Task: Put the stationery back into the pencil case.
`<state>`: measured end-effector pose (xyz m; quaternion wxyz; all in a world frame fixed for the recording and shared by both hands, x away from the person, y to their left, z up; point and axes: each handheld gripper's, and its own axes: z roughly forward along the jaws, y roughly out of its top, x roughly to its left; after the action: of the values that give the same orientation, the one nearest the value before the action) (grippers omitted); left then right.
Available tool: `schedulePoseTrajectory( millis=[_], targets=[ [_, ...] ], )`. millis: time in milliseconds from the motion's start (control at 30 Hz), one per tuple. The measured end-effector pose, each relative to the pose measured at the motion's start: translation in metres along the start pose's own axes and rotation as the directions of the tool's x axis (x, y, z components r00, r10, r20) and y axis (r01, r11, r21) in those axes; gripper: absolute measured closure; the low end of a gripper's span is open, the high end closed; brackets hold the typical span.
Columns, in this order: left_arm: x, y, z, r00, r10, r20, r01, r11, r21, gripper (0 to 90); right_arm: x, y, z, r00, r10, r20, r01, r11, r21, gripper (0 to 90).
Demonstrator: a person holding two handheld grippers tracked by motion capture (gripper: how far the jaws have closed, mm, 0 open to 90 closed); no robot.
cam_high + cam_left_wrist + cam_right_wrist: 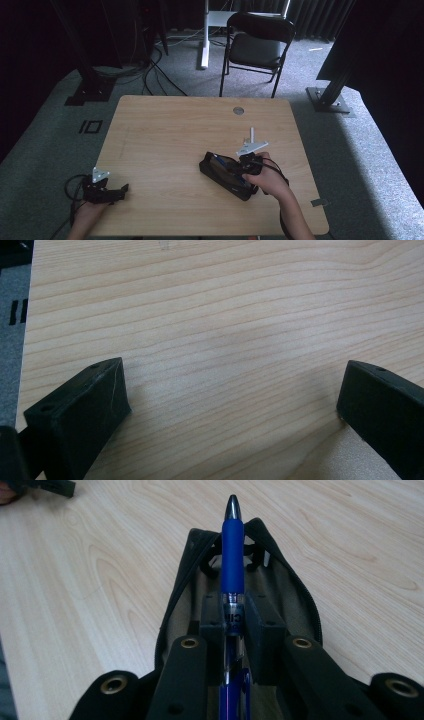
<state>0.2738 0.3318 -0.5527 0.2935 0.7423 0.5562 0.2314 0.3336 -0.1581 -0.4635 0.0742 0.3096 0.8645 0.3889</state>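
A blue pen with a rubber grip and a dark tip is clamped lengthwise between the jaws of my right gripper. It points away from me over an open black pencil case. In the high view the pencil case lies on the table's front right, with the right gripper just above it. My left gripper rests at the table's front left edge. Its jaws stand wide apart over bare wood, with nothing between them.
The wooden table has a round cable hole near its far edge. A black folding chair stands on the carpet beyond the table. Cables lie on the floor at the far left.
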Motion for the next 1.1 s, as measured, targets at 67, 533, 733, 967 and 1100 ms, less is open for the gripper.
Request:
schedulePoseTrajectory(
  millis=[67,533,733,967,1100],
  targets=[
    [0.0,0.0,0.0,1.0,0.0,0.0,0.0,1.0,0.0,0.4,0.001,0.0,0.002,0.9999,-0.012,-0.004,0.012,1.0,0.022,79.4],
    [0.0,0.0,0.0,1.0,0.0,0.0,0.0,1.0,0.0,0.4,0.0,0.001,0.02,0.9997,-0.02,0.013,0.019,0.994,0.107,79.4],
    [0.0,0.0,0.0,1.0,0.0,0.0,0.0,1.0,0.0,0.4,0.002,0.001,0.026,0.9994,-0.027,0.02,0.024,0.988,0.151,79.5],
    [0.0,0.0,0.0,1.0,0.0,0.0,0.0,1.0,0.0,0.3,0.003,0.002,0.03,0.9982,-0.041,0.043,0.034,0.985,0.168,79.5],
    [0.0,0.0,0.0,1.0,0.0,0.0,0.0,1.0,0.0,0.4,0.005,0.002,0.034,0.9984,-0.048,0.029,0.042,0.981,0.188,79.4]
  ],
)
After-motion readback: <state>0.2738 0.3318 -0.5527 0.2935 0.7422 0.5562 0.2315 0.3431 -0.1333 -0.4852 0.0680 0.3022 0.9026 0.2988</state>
